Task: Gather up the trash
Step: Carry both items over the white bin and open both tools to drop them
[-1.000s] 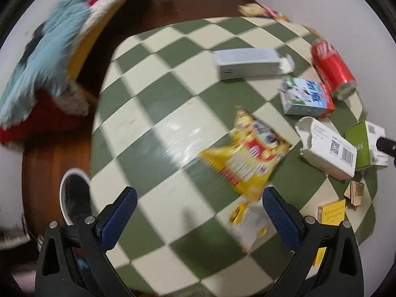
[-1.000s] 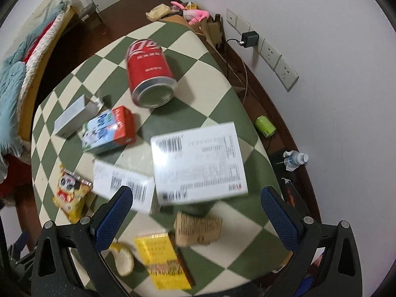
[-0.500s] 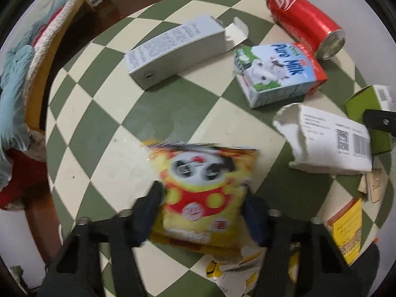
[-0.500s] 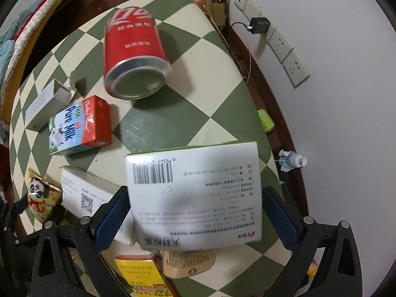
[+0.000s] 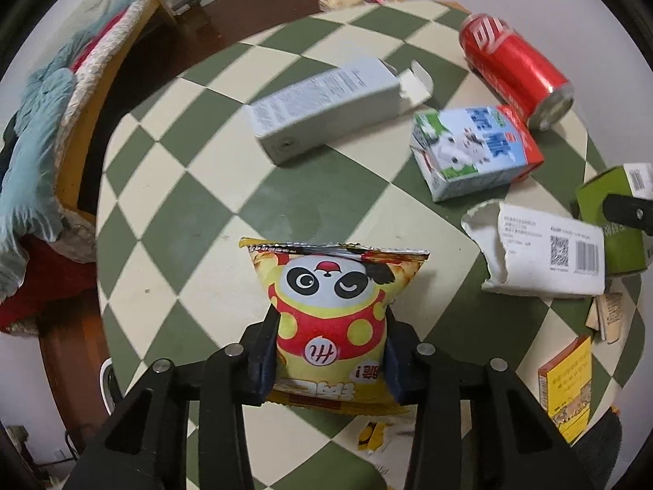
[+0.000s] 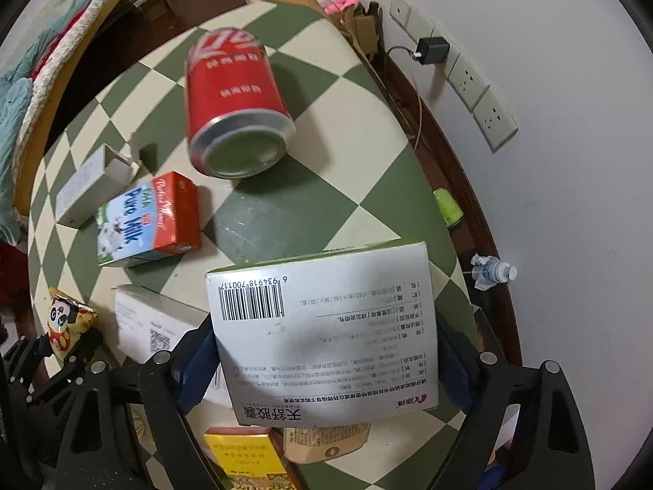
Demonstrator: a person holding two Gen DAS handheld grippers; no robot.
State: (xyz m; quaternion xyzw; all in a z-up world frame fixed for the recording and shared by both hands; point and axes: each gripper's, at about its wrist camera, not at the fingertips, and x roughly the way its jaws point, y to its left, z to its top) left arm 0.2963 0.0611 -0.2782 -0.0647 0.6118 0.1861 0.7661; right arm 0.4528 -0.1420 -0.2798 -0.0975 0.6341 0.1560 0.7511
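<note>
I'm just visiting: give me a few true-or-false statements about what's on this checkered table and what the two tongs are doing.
1. The left tongs have the panda snack bag between them. True; they are closing.
2. The red can stands upright. False: it lies on its side.
3. The right tongs straddle the barcoded white-and-green box. True.
4. The milk carton is pink. False: blue, white and red.

surface [image 5: 212, 188]: green-cream checkered, round-edged
on it: red can [image 5: 515, 68] lying, milk carton [image 5: 475, 152], grey box [image 5: 326, 108], torn white box [image 5: 543, 259], yellow box [image 5: 567, 384]
</note>
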